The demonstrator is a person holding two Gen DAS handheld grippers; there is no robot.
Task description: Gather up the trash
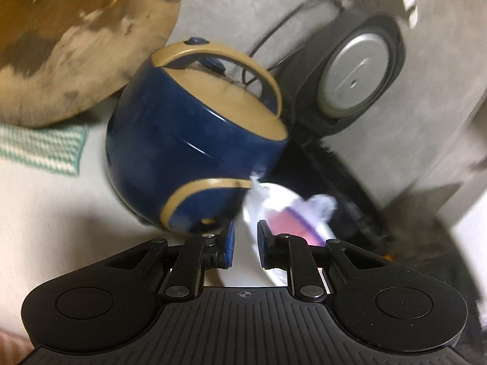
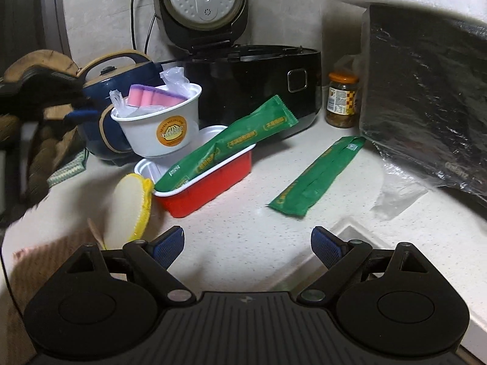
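Left gripper (image 1: 246, 243) is clamped narrow on the rim of a white round paper bowl w/ an orange sticker (image 2: 159, 127), blue pads (image 1: 229, 241) either side of the rim. That bowl is lifted, tilted, w/ a pink-and-purple sponge (image 2: 152, 96) and crumpled clear plastic (image 2: 175, 79) inside. Just beside it on the left gripper's far side sits a navy round kettle w/ tan handle (image 1: 194, 152), close enough that I can't tell if they touch.

Right gripper (image 2: 247, 245) hovers wide apart over the white speckled countertop (image 2: 243, 228), holding nothing.

Under the lifted bowl sits a red rectangular tray w/ white lining (image 2: 210, 182), w/ a long green foil wrapper (image 2: 231, 143) propped in it, sticking out over the far rim. A second green wrapper (image 2: 319, 176) lies flat on the counter, apart from the tray, toward the right edge. A yellow-rimmed round scrubber (image 2: 131, 206) leans near the tray's left end.

Toward the back edge: black rice cooker w/ lid up (image 2: 249, 76), a glass jar w/ orange lid (image 2: 342, 100) beside it, a black plastic-wrapped appliance (image 2: 426, 91) in the right corner. Round wooden chopping board (image 1: 70, 39) stands behind the kettle, above a green-striped cloth (image 1: 42, 147).
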